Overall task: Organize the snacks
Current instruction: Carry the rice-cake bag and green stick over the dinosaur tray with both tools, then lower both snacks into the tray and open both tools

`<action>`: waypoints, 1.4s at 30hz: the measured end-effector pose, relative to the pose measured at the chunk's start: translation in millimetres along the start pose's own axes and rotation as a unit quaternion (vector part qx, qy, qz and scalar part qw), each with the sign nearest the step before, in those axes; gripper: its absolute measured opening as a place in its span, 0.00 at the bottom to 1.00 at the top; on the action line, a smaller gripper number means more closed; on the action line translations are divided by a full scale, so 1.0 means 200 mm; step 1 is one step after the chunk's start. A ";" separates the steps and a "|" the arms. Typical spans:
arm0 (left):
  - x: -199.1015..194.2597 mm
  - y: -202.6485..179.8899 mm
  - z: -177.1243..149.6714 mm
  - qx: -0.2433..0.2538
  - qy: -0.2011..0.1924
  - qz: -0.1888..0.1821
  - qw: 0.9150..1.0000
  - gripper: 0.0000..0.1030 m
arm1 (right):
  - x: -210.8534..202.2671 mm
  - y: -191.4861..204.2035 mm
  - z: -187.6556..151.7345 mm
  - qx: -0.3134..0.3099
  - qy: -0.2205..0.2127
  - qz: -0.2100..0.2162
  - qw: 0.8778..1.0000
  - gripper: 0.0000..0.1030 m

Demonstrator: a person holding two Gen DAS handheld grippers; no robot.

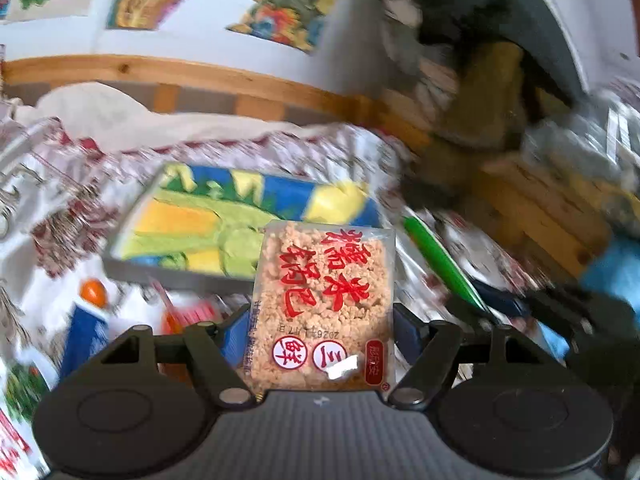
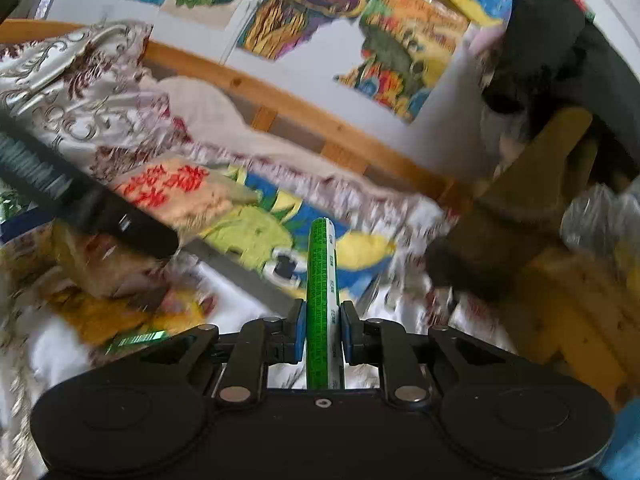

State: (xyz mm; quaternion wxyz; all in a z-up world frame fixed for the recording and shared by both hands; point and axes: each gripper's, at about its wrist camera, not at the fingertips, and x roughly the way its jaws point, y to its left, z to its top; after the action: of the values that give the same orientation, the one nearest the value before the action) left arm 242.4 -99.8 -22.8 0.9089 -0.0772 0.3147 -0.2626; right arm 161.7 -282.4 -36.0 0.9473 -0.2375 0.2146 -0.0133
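1. Left wrist view: your left gripper (image 1: 322, 320) holds a clear square plastic packet of tan puffed-rice cake with red characters (image 1: 324, 300). The blue pads (image 1: 236, 336) press its two side edges, so the jaws stand fairly wide only because the packet is wide. You grip it by the edges, flat face up, which likely keeps the brittle cake from being crushed.
2. In that view the packet hangs above a shallow grey-rimmed tray with a blue, yellow and green cartoon print (image 1: 132, 236), which lies on a white cloth with a dark red floral pattern (image 1: 48, 216). The tray looks like the collecting place, so the packet is poised to go down into it.
3. More wrapped snacks, blurred, lie on the cloth near the tray's front edge, apparently unsorted yet.
4. Right wrist view: your right gripper (image 2: 322, 328) is nearly closed on a thin green and white flat pack held edge-on (image 2: 322, 280). The pads clamp its broad faces, the only firm hold such a thin thing allows.
5. Here the green pack points toward the tray (image 2: 240, 276), raised above the cloth (image 2: 120, 80).
6. Your left gripper's dark body (image 2: 92, 208) crosses the left side with the rice-cake packet (image 2: 176, 188) ahead of it, so both snacks approach the tray side by side, still apart.
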 end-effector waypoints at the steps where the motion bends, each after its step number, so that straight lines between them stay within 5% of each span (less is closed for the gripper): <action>1: 0.02 0.01 0.04 -0.007 -0.006 0.007 1.000 0.73 | 0.03 0.00 0.00 -0.001 -0.007 -0.004 1.000 0.18; 10: 0.38 0.18 0.30 -0.093 -0.016 0.036 0.995 0.73 | 0.37 -0.01 0.08 0.019 -0.031 -0.023 0.999 0.18; 17: 0.71 0.28 0.34 -0.145 0.022 0.047 0.988 0.73 | 0.68 0.02 0.13 0.015 -0.021 -0.029 0.999 0.18; 22: 0.89 0.34 0.26 -0.173 0.053 0.073 0.981 0.73 | 0.87 0.01 0.15 0.030 0.018 0.008 0.999 0.18; 29: 0.98 0.35 0.23 -0.161 0.077 0.102 0.979 0.73 | 1.01 0.06 0.10 0.039 0.081 0.040 0.995 0.18; 35: 1.00 0.33 0.25 -0.150 0.094 0.111 0.978 0.76 | 1.03 0.05 0.09 0.058 0.092 0.043 0.993 0.18; 42: 0.93 0.35 0.28 -0.190 0.097 0.107 0.971 0.89 | 0.98 0.01 0.11 0.074 0.079 0.036 0.994 0.35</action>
State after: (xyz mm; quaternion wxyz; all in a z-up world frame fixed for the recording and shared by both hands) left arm 430.0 -139.2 -99.6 0.8653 -0.1888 0.4523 -0.1051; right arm 348.0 -294.9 -97.8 0.9423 -0.1575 0.2952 -0.0137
